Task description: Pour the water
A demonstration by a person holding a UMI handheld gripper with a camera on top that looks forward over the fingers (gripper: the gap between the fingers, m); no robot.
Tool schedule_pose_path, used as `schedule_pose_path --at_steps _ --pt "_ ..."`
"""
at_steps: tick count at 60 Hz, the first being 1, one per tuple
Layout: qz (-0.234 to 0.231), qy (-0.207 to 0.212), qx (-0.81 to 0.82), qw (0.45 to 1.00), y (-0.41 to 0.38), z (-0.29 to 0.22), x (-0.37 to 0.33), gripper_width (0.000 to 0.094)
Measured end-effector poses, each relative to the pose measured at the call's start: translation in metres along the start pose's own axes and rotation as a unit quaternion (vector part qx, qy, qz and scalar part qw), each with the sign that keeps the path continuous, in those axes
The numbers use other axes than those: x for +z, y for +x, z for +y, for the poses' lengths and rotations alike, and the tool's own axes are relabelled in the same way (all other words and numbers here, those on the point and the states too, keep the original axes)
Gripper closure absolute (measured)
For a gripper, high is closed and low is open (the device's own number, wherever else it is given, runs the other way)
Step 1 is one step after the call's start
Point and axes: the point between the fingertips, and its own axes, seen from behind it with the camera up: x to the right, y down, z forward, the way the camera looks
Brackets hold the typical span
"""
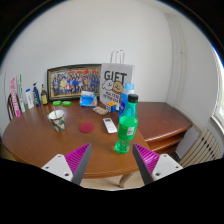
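Observation:
A green plastic bottle (127, 125) with a dark cap stands upright near the front edge of the round wooden table (60, 145). A small glass cup (57, 119) sits to its left, further back on the table. My gripper (112, 163) is open, its pink pads (77, 158) spread wide with nothing between them. The bottle stands just ahead of the fingers, slightly right of their midline, apart from both.
A red coaster (87, 127) and a white remote-like object (110, 125) lie mid-table. At the back stand a framed picture (73, 81), a white GIFT bag (116, 80), blue items (88, 99) and several bottles (28, 98). A radiator (202, 150) is at the right.

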Motion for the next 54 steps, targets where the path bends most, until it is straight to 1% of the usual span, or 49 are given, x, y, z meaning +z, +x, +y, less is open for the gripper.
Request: schedule_pose_path --at_steps 11,20,27,30,32,34,37,39,44,47,48,54 --pt "-0.014 0.016 0.017 1.000 0.046 -0.004 0.069 0.0082" --pt "-0.029 0.041 0.024 0.998 0.050 -0.015 0.117 0.0079" --pt "-0.031 0.056 0.023 0.998 0.049 -0.021 0.142 0.0081" --pt "-0.032 0.059 0.027 0.997 0.048 -0.021 0.150 0.0097" --pt "-0.036 0.062 0.031 0.997 0.046 -0.021 0.155 0.0131" --pt "-0.041 0.062 0.033 0.997 0.045 -0.020 0.159 0.0197" --pt "-0.037 0.065 0.032 0.997 0.046 -0.021 0.163 0.0314" --pt "-0.031 0.068 0.029 0.997 0.049 -0.021 0.165 0.0408" --pt "-0.028 0.078 0.029 0.996 0.049 -0.023 0.166 0.0435" --pt "-0.024 0.081 0.026 0.996 0.051 -0.023 0.166 0.0466" --pt "-0.023 0.083 0.024 0.996 0.051 -0.023 0.166 0.0496" --pt "-0.011 0.086 0.007 0.996 0.050 -0.024 0.165 0.0554"
